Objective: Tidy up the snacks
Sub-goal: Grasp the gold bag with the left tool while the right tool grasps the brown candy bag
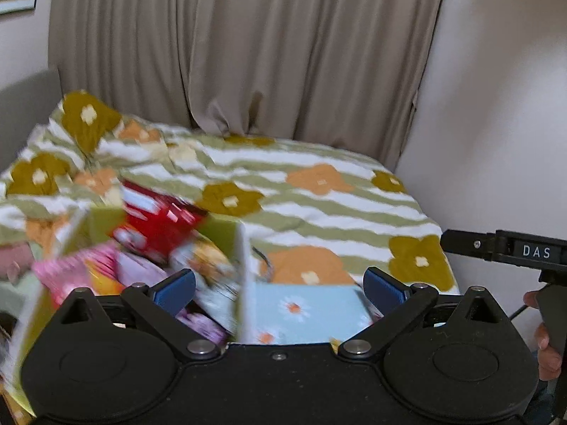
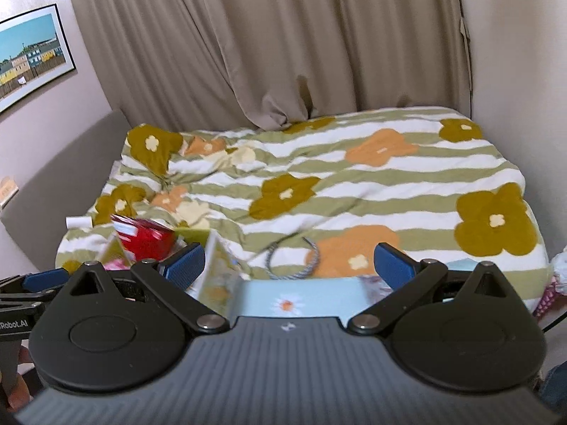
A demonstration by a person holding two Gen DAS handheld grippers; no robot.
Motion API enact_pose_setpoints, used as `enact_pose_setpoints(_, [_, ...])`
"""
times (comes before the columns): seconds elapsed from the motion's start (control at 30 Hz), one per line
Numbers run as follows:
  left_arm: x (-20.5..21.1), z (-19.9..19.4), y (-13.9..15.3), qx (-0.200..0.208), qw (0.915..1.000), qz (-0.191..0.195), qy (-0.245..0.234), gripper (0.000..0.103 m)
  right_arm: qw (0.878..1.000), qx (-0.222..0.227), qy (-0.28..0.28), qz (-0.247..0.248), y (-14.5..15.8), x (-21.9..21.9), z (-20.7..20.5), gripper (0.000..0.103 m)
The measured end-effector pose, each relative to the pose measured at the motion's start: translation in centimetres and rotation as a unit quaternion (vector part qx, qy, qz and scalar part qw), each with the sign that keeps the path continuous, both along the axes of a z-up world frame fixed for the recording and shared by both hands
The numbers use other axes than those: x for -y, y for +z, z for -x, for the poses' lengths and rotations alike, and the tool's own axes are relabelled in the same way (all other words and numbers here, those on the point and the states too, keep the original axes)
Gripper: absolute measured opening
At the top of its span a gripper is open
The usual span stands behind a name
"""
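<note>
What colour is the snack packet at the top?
Red packet, clearest in the left wrist view.

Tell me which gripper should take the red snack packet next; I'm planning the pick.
Left, probably. The red snack packet lies just ahead of the open left gripper; the right gripper faces the blue box.

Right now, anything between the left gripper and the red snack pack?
Yes. The left gripper is open, and the red snack pack sits inside the green box among the pink packets. The box's near wall and those packets lie between. The view is blurred.
</note>
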State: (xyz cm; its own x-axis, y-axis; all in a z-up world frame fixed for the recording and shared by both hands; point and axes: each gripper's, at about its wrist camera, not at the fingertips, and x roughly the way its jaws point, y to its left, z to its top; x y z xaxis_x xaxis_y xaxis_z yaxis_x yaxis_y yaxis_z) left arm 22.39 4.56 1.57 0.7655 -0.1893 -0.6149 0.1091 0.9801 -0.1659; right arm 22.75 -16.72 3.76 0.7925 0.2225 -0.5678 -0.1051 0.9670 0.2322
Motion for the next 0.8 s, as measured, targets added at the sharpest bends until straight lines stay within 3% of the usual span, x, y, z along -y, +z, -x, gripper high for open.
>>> enact_pose_setpoints(0.37, [7.1, -2.4, -9.2, -0.111, 0.9916, 0.059, 0.031, 0.102, 0.999, -0.046, 0.017, -0.002, -5.1, 8.5, -2.8, 0.103])
enact_pose_setpoints(0.57, [9.0, -3.5, -14.0, -0.141, 0.9840, 0.094, 0.055, 0.101, 0.997, -0.080, 0.012, -0.017, -9.1, 10.6, -5.2, 0.103])
enact_pose_setpoints(0.8, [10.6, -4.9, -17.5, -0.164, 0.9792, 0.103, 0.061, 0.099, 0.994, -0.104, 0.009, -0.028, -12.6, 11.2, -7.1, 0.103])
